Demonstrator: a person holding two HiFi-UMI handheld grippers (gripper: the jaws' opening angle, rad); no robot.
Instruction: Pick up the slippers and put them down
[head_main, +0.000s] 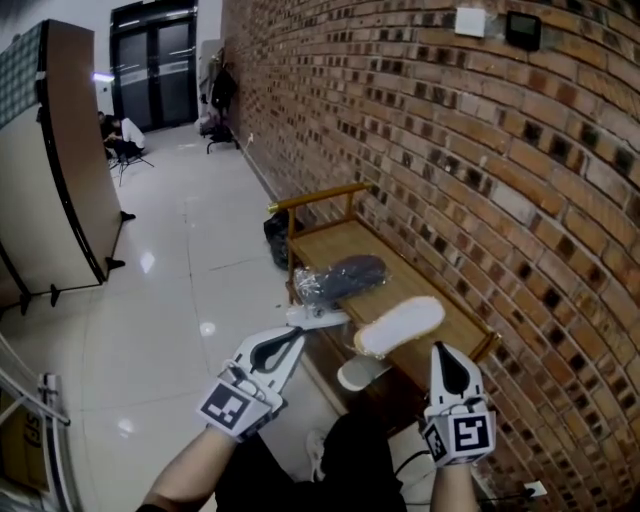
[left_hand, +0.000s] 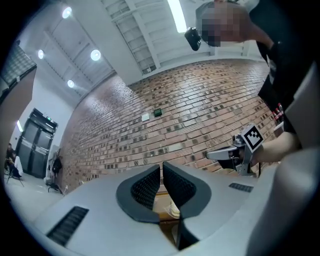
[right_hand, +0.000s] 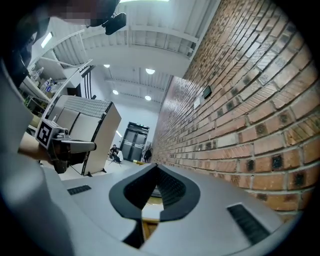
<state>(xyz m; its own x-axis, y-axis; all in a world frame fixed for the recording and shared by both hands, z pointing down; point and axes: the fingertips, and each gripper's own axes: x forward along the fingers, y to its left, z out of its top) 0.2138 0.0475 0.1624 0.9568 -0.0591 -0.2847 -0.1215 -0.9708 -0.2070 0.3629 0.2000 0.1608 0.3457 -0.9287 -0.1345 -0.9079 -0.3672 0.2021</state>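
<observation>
Reach step, likely: left tongs (head_main: 296, 335) and right tongs (head_main: 441, 352) were closed, empty. Next needed opening around slipper (head_main: 400, 323) at worktop's (head_main: 340, 240) near edge.

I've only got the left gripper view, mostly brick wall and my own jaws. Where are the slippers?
Observer: The head view shows a pale slipper lying on the wooden bench, at the end nearer you.
Operator: Any other slipper up there?
Observer: Yes, a dark slipper, wrapped in what looks like clear plastic, lies further along the same bench.
Operator: Is the right gripper carrying anything?
Observer: No. The right gripper view shows the right gripper with its jaws together and nothing between them.
</observation>
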